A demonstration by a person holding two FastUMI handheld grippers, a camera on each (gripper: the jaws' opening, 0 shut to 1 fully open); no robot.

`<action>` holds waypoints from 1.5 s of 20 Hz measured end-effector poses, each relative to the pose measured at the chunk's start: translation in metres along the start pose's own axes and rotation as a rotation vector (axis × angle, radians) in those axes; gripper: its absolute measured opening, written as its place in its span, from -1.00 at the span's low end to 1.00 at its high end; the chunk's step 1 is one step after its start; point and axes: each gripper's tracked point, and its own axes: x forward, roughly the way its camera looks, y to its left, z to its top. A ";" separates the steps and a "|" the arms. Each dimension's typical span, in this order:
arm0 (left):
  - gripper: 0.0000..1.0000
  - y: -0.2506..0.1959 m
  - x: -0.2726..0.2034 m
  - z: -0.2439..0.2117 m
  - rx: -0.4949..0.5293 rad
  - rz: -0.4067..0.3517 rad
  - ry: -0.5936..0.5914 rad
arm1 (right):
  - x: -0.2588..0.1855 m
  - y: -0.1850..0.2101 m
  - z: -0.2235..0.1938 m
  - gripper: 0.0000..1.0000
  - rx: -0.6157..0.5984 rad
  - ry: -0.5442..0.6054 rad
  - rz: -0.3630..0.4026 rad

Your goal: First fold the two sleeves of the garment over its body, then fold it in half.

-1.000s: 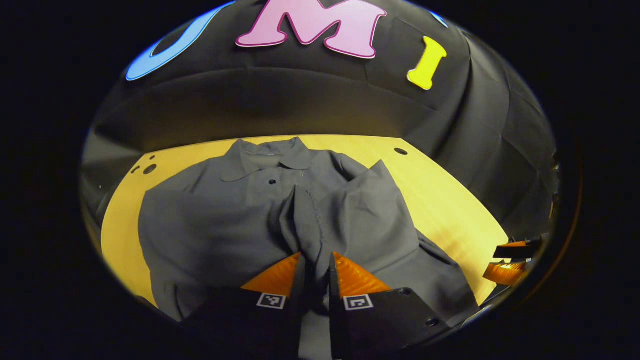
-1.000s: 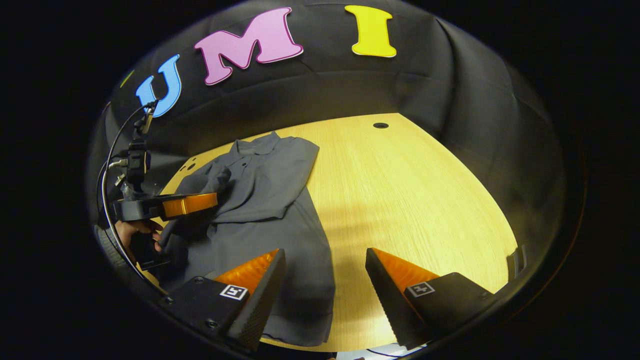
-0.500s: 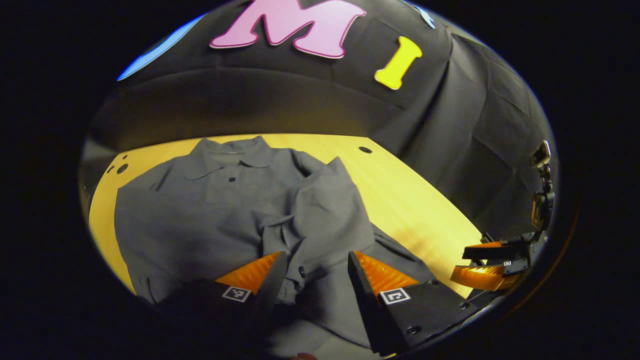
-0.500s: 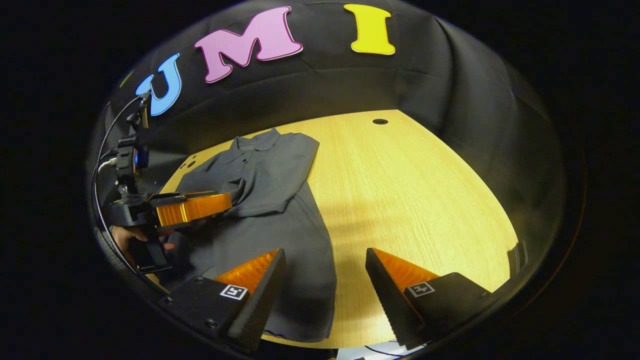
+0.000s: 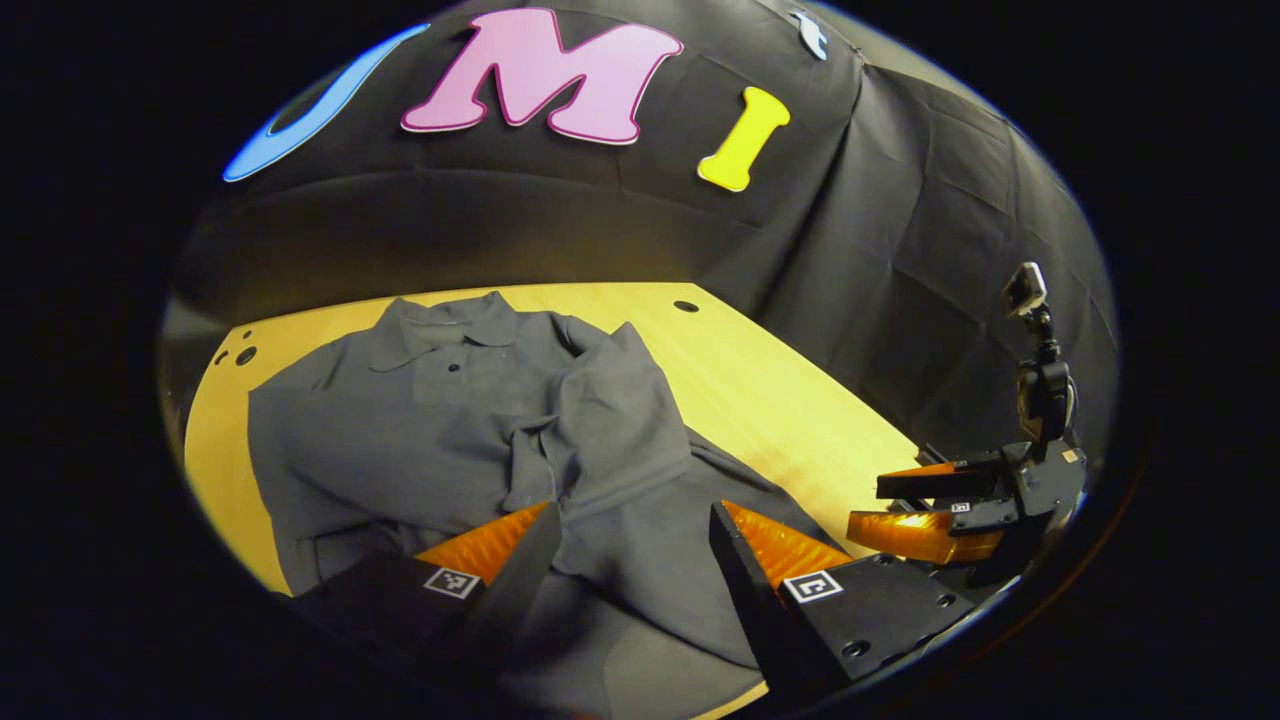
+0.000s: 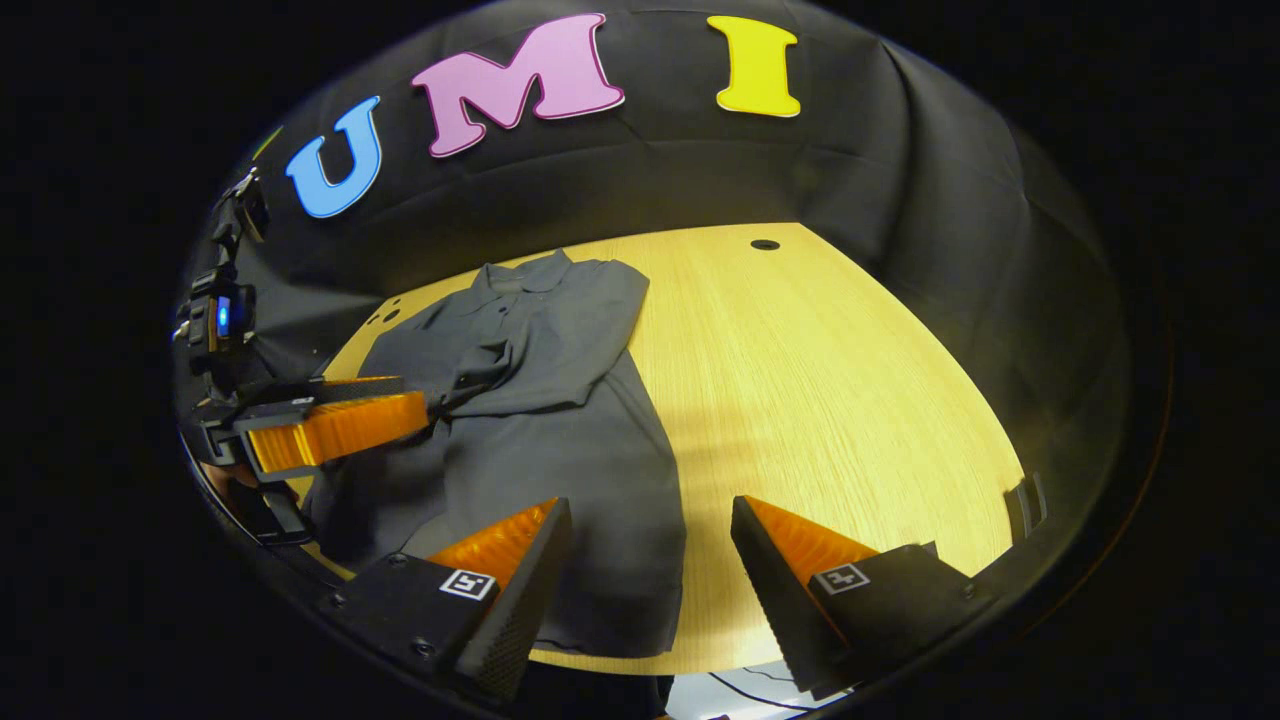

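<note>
In the left gripper view, a dark grey collared polo shirt (image 5: pixel 440 420) lies flat on the pale yellow wooden table (image 5: pixel 790 410), collar toward the black cloth wall, with both sleeves (image 5: pixel 600 420) folded inward over its chest, their ends meeting near the middle. The left gripper (image 5: pixel 632 520) hovers low over the shirt's lower body, its fingers spread wide with nothing between them. Far right in that view the right gripper (image 5: pixel 925 505) hangs beyond the shirt's edge, level and seen from the side. In the right gripper view, the left gripper (image 6: pixel 345 420) sits at the far left, pointing across the shirt (image 6: pixel 540 400). The right gripper (image 6: pixel 650 520) is held level above the shirt's hem edge and bare table (image 6: pixel 820 380), gaping wide and holding nothing.
</note>
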 end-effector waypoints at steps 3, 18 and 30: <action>0.92 0.017 -0.036 -0.012 0.009 0.024 -0.001 | -0.007 0.004 -0.012 0.99 -0.019 0.023 -0.003; 0.93 0.153 -0.172 -0.137 -0.098 0.348 0.153 | -0.028 0.002 -0.063 0.98 -0.068 0.126 -0.059; 0.95 0.186 -0.166 -0.204 -0.126 0.439 0.323 | -0.002 0.006 -0.086 0.98 -0.086 0.192 -0.070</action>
